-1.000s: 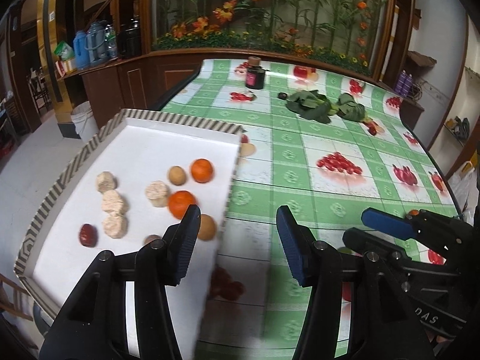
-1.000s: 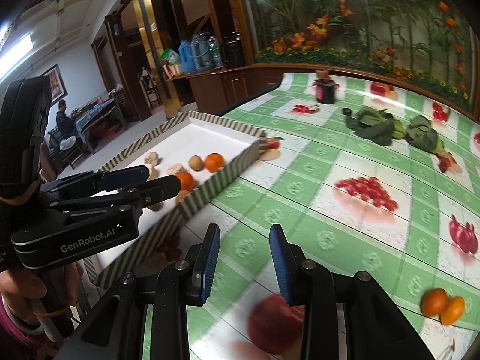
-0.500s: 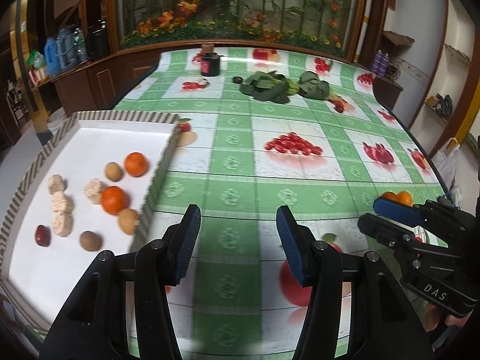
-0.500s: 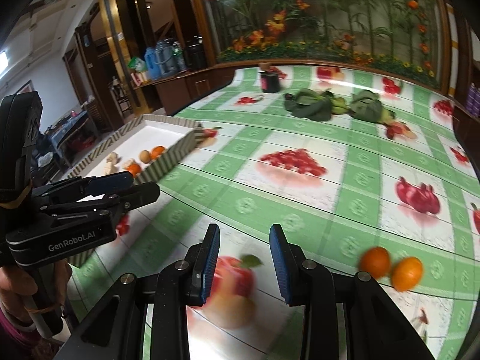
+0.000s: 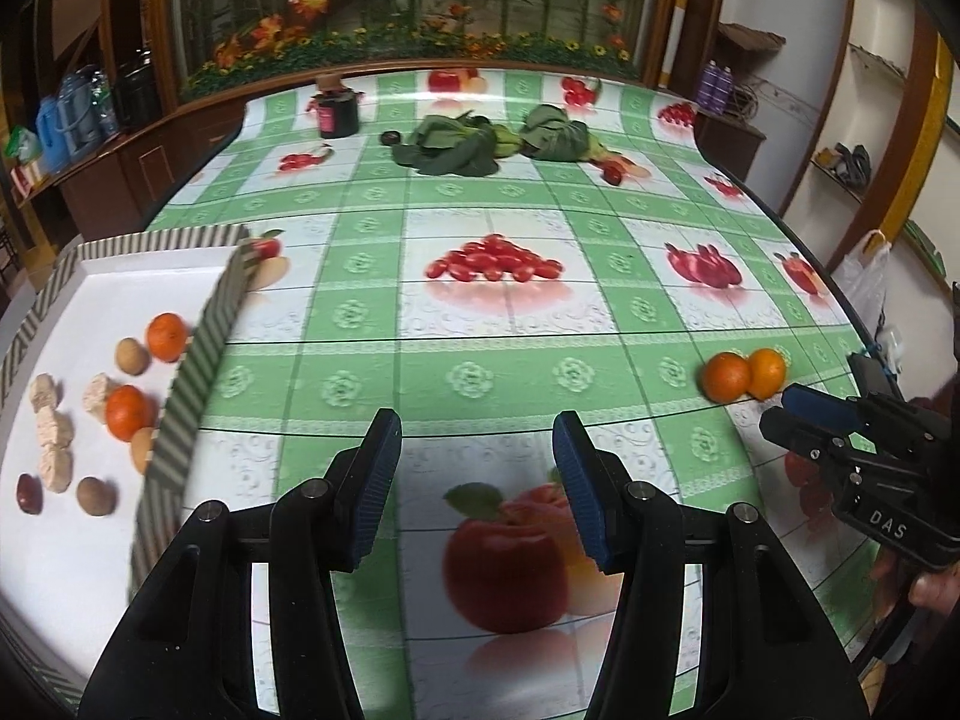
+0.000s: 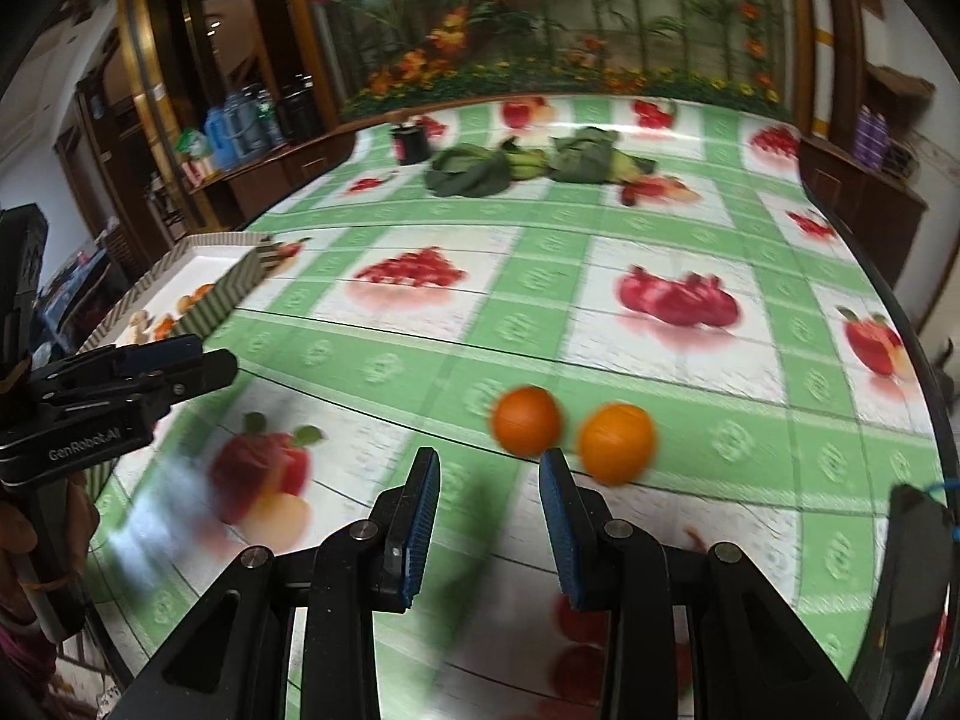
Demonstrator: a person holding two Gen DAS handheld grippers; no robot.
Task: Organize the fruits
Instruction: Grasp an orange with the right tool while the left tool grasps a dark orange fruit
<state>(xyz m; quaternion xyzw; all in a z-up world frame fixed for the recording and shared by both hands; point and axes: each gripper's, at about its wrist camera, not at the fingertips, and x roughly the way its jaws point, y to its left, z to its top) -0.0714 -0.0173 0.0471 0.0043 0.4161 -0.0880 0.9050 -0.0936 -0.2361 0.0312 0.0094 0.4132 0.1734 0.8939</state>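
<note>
Two loose oranges [image 6: 527, 421] [image 6: 616, 443] lie side by side on the green fruit-print tablecloth, just ahead of my right gripper [image 6: 487, 468], which is open and empty. In the left wrist view the same oranges [image 5: 728, 376] [image 5: 766, 372] sit at the right, beside the right gripper [image 5: 807, 411]. My left gripper [image 5: 477, 432] is open and empty above a printed apple. A white tray with a striped rim [image 5: 198, 354] at the left holds two oranges [image 5: 167, 336] [image 5: 126, 412], brown round fruits, pale lumpy pieces and a dark red fruit.
A dark jar [image 5: 337, 110] and a heap of green leafy vegetables [image 5: 462, 147] lie at the table's far end. The table's right edge [image 6: 900, 300] curves close to the loose oranges. The tray [image 6: 228, 288] overhangs the table's left side.
Both grippers have swung right, away from the tray. The two loose oranges have come from the right edge of the right wrist view to just in front of the right fingertips.
</note>
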